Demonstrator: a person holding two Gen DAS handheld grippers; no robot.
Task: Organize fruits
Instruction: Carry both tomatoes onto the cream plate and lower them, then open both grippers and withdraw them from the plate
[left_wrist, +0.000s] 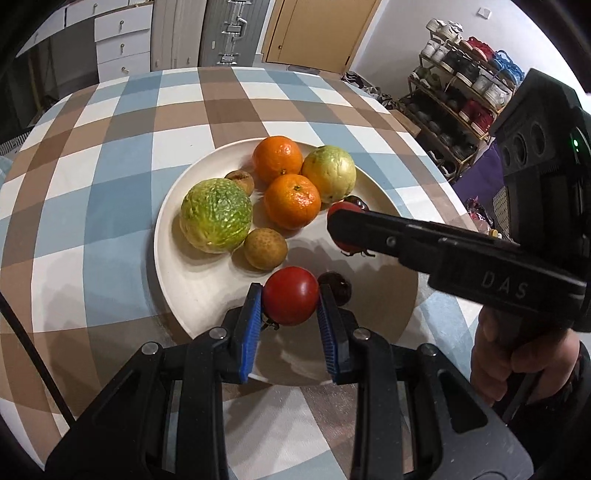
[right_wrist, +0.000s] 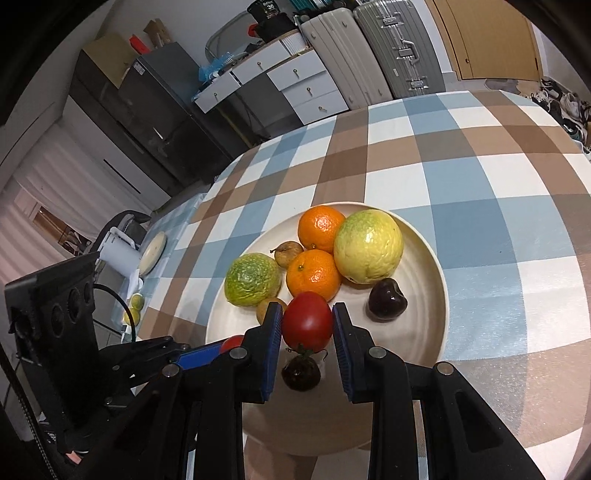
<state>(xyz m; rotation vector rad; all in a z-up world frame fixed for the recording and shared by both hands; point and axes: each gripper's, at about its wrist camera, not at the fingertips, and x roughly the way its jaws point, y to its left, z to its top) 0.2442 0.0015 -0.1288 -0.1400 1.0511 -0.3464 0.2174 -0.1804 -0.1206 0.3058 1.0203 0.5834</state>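
Left wrist view: your left tool (left_wrist: 290, 297) clamped a glossy red tomato (left_wrist: 290, 295) low centre, over the cream plate (left_wrist: 168, 236). Your right tool (right_wrist: 307, 325) gripped another red tomato (right_wrist: 307, 321) likewise.

Red tomatoes (left_wrist: 290, 295), orange mandarins (left_wrist: 277, 158), cream plate (left_wrist: 173, 236), blue-brown-white checked tablecloth (left_wrist: 110, 166).

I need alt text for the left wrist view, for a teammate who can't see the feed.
The left tool grips a small red tomato over the near edge of a white plate on a checked tablecloth. The plate holds two oranges, two green-yellow fruits and smaller brown and dark fruits. From the right, the right tool holds another red tomato.
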